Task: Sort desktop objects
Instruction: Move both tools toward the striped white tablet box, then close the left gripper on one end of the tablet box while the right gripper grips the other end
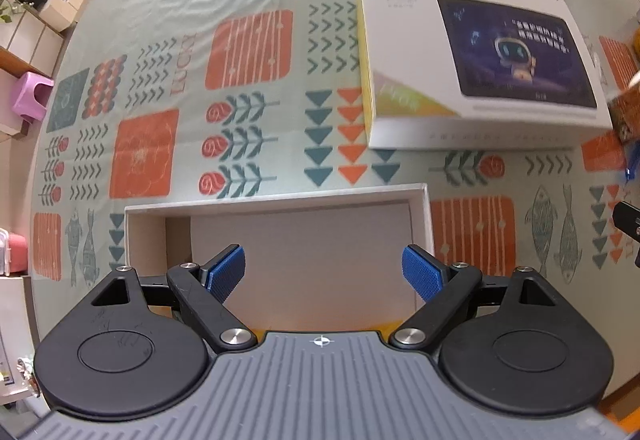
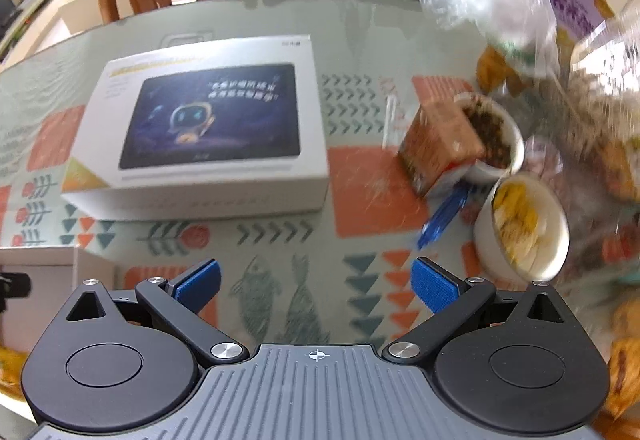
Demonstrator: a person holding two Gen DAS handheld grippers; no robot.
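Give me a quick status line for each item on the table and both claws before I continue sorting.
Left claw: open, holding nothing, over the tray.
Right claw: open, holding nothing, over the tablecloth.
Open cardboard tray: upright, nothing visible inside.
Tablet box: closed, lying flat.
Orange carton: tilted, leaning against the dark-filled bowl.
Dark-filled bowl: uncovered.
Yellow-filled bowl: uncovered.
Blue pen: lying flat.

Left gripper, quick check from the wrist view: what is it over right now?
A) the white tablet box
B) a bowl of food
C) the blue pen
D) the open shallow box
D: the left gripper hangs with its jaws apart and nothing between them over the open shallow box, whose bare inside shows between the fingers; the white tablet box lies farther off to the right.
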